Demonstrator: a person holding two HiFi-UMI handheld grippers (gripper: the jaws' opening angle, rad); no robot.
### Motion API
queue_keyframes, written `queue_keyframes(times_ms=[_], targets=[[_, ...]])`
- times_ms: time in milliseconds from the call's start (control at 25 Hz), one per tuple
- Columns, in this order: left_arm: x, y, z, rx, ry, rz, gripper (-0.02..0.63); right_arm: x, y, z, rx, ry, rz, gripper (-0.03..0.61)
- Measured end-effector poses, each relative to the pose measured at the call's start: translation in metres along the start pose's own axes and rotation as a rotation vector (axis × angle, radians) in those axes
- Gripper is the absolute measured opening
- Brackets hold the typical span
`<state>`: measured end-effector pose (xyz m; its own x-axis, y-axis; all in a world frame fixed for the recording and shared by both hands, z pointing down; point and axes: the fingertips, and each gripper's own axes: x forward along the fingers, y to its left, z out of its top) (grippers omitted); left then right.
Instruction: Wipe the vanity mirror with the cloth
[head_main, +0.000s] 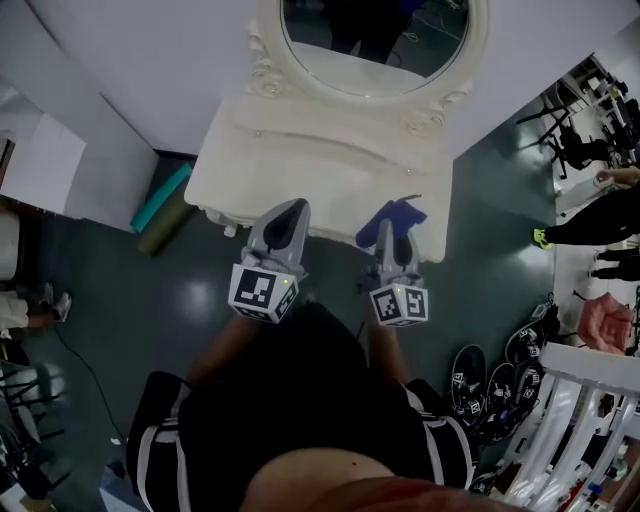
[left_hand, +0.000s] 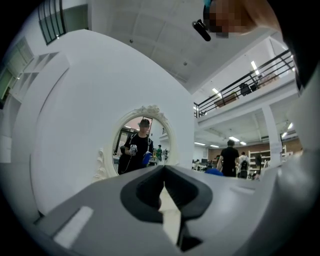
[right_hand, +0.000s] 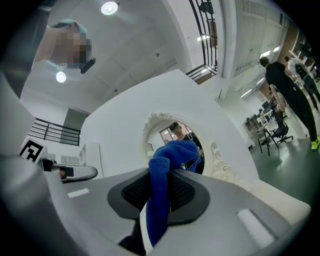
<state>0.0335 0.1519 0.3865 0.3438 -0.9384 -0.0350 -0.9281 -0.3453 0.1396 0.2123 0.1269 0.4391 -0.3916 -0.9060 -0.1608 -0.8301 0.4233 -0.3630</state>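
Note:
An oval vanity mirror (head_main: 375, 40) in a carved cream frame stands at the back of a cream dressing table (head_main: 320, 170). It also shows ahead as the mirror (left_hand: 141, 150) in the left gripper view and, partly behind the cloth, as the mirror (right_hand: 172, 135) in the right one. My right gripper (head_main: 388, 222) is shut on a blue cloth (right_hand: 162, 192), which bunches above its tips as the cloth (head_main: 392, 218) over the table's front edge. My left gripper (head_main: 292, 214) is shut with nothing in it, beside the right one.
A teal roll (head_main: 160, 197) and a darker roll lie on the floor left of the table. Black gripper-like items (head_main: 490, 375) lie on the floor at right, near a white rack (head_main: 580, 420). People stand at right (head_main: 600, 215).

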Motion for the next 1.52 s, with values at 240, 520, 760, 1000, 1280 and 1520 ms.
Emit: queue_keyframes(times_ms=[240,520,760,1000,1280,1520], targets=[[0.033,0.009,0.008,0.016,-0.017,0.04,0.011,0.037,-0.023,0.0,0.026,0.013,0.019,0.074],[0.082,0.032,0.005,0.042,0.007,0.024,0.011,0.074,-0.04,-0.001,0.027,0.026,-0.001,0.074],[0.118,0.067,0.014,0.036,-0.016,-0.034,0.011,0.113,-0.039,0.0,-0.001,-0.009,-0.061,0.074],[0.157,0.11,0.032,0.022,-0.024,-0.101,0.011,0.16,-0.04,-0.001,-0.021,-0.069,-0.129,0.074],[0.189,0.151,0.038,-0.008,-0.005,-0.139,0.011,0.203,-0.035,0.001,-0.03,-0.088,-0.197,0.074],[0.206,0.155,0.04,-0.026,0.007,-0.132,0.011,0.221,-0.052,0.006,-0.03,-0.097,-0.203,0.074]])
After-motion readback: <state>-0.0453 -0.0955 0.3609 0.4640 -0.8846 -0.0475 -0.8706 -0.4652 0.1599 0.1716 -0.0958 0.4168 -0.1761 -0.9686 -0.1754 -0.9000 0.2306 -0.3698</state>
